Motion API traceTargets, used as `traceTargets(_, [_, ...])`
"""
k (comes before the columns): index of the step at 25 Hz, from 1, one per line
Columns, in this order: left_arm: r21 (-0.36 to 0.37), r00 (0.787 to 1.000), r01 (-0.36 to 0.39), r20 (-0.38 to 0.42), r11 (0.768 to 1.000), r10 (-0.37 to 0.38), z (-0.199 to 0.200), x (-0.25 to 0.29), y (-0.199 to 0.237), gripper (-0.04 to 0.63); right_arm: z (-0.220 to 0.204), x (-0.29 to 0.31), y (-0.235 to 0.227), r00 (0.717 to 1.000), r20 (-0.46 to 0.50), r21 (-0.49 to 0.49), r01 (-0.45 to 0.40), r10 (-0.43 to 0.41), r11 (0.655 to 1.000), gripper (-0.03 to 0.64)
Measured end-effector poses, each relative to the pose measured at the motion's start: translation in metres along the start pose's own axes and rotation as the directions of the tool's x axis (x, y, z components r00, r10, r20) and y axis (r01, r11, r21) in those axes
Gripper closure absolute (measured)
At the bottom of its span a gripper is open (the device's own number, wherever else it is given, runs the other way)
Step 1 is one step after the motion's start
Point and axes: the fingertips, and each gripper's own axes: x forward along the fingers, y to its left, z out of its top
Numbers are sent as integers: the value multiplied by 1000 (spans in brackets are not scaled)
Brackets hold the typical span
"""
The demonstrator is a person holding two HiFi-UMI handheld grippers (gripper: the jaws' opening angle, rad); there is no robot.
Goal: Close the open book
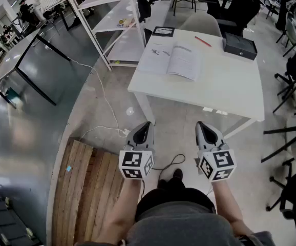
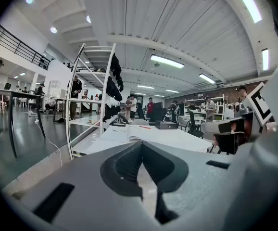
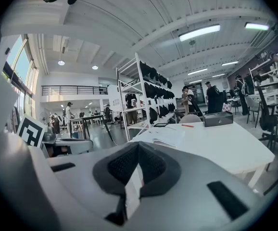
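An open book point(image 1: 171, 59) lies flat on the far left part of a white table point(image 1: 225, 91), its printed pages facing up. Both grippers hang well short of the table, over the floor, pointing toward it. My left gripper point(image 1: 146, 124) is shut with nothing in it, and my right gripper point(image 1: 201, 124) is shut and empty too. In the left gripper view the jaws of the left gripper point(image 2: 141, 146) meet at the tip, with the book point(image 2: 139, 131) far ahead. The right gripper view shows the right gripper point(image 3: 138, 146) closed, and the book point(image 3: 165, 134) lies beyond it on the tabletop.
A black box point(image 1: 240, 45), a red pen point(image 1: 203, 41) and a small black item point(image 1: 163, 31) sit at the table's far side. A wooden pallet point(image 1: 86, 188) and a white cable point(image 1: 107, 111) lie on the floor at left. Office chairs point(image 1: 291, 137) stand at right, a white rack point(image 1: 107, 14) behind.
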Motion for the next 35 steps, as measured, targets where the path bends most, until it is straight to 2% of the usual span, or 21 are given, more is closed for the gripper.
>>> traceTargets(14, [-7,999,-40,0,999,40,1,9,-9,589,7,4,-13,999,16,3,-42,42,999,612])
traceTargets(22, [-5,998,-55,-4,998,55,0,12,-8,589,9,7,-23,999,17,79,-47,46,996,612])
traceTargets(24, [-7,998,-57,-3,998,57,0,13,-9,589,9,8,-26,999,8,92,-50,49,995,569])
traceTargets(35, [-6,996,-85,-9,996,85,-1,16,-5,589,-2,13,-36,996,-28,197,-83,90,977,522])
